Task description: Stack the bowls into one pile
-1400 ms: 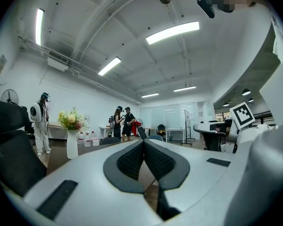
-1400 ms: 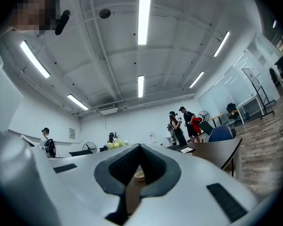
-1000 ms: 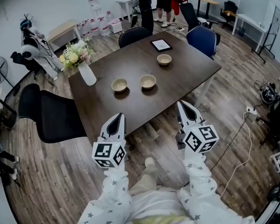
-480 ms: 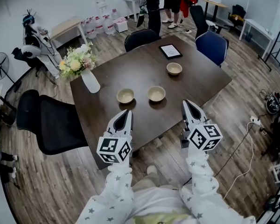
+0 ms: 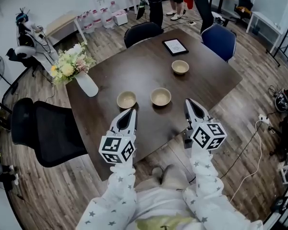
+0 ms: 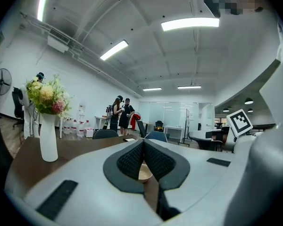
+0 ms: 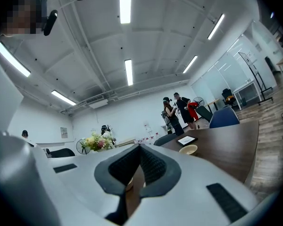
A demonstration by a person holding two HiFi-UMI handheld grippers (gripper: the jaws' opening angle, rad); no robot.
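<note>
Since the earlier frame, left tool (image 5: 130, 110) and right tool (image 5: 188, 101) are advancing over the desk (image 5: 134, 61) edge, both pinched shut and empty. Near-left bowl (image 5: 126, 99) and middle bowl (image 5: 161, 97) are lying at 12 o'clock, far bowl (image 5: 180, 67) at 1 o'clock, all apart. Judging this the approach step; next, a tool needs opening over a rim.

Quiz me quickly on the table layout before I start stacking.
1. How many bowls stand on the table?
2. True or false: one bowl already sits inside another.
3. Which thing lies nearest the far bowl? A. vase B. tablet C. fan

Key: 1. three; 2. false, all three stand apart; 3. B
</note>
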